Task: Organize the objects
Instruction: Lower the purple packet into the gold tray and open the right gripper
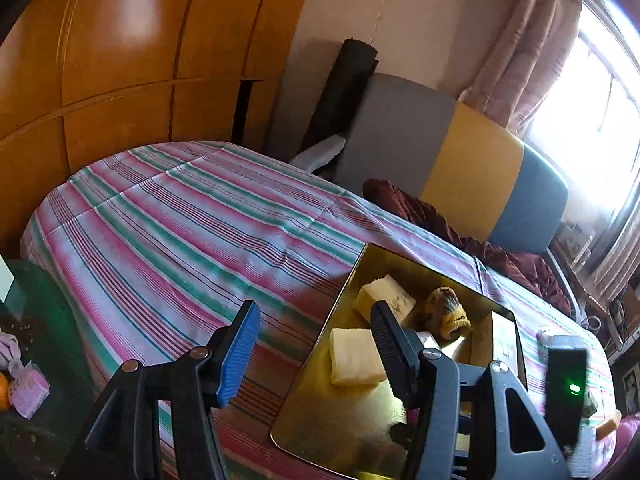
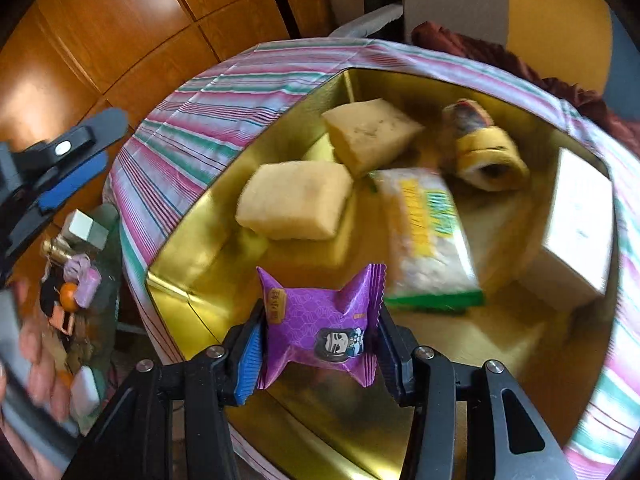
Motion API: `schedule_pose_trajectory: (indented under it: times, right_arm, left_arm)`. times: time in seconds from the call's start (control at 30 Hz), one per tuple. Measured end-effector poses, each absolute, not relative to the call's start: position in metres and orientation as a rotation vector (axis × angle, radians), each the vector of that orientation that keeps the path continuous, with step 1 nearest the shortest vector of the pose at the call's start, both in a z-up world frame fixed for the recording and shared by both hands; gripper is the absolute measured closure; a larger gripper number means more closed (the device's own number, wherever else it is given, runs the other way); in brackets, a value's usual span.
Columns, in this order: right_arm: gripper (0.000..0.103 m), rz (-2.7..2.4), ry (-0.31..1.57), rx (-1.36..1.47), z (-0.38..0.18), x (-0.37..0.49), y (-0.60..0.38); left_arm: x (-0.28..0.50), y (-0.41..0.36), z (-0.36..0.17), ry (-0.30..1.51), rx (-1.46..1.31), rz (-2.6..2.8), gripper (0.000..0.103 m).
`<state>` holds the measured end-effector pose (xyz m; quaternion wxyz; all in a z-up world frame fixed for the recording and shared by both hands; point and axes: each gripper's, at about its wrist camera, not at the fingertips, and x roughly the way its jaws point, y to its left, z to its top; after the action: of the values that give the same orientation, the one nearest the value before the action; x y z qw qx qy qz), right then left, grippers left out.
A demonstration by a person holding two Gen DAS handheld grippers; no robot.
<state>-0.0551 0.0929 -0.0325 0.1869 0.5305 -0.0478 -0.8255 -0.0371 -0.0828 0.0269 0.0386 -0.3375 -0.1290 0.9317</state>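
A gold tin tray (image 2: 180, 280) lies on a striped cloth; it also shows in the left wrist view (image 1: 320, 432). It holds two pale yellow wrapped cakes (image 2: 296, 200) (image 2: 370, 132), a rice-snack packet with green and yellow print (image 2: 428, 236), a rolled yellow packet (image 2: 484, 148) and a white box (image 2: 576, 224). My right gripper (image 2: 316, 348) is shut on a purple snack packet (image 2: 320, 320) and holds it over the tray's near edge. My left gripper (image 1: 312, 344) is open and empty, above the tray's left edge. The cakes (image 1: 356, 356) (image 1: 384, 300) show there too.
The striped cloth (image 1: 180, 220) covers a table. Wooden cabinets (image 1: 120, 60) stand behind it, a grey, yellow and blue cushion (image 1: 472, 160) and dark red fabric (image 1: 424, 216) to the right. Small items sit on a green glass surface (image 2: 80, 280) at the left.
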Motion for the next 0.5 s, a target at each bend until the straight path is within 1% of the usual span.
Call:
schedule_pose_trajectory:
  times: [0.07,0.1,0.37,0.4,0.43,0.5]
  right_arm:
    - [0.047,-2.300,-0.191,1.490,-0.035,-0.062,0.087]
    - [0.046,-2.289,-0.219,1.484,-0.035,-0.064,0.085]
    - [0.044,-2.350,-0.289,1.421,-0.022,-0.052,0.105]
    - [0.043,-2.350,-0.290,1.422,-0.021,-0.051,0.108]
    - [0.041,-2.351,-0.283,1.429,-0.020,-0.053,0.106]
    - [0.041,-2.335,-0.271,1.424,-0.019,-0.055,0.102]
  left_arm:
    - [-0.037,-0.084,0.026,-0.404,-1.039,2.856,0.045]
    - [-0.038,-0.084,0.026,-0.407,-1.047,2.851,0.045]
    - [-0.037,-0.079,0.020,-0.430,-1.067,2.829,0.045]
    - [-0.038,-0.079,0.019,-0.444,-1.073,2.821,0.045]
    - [-0.037,-0.078,0.019,-0.448,-1.071,2.824,0.045]
    - [-0.036,-0.078,0.020,-0.441,-1.063,2.832,0.045]
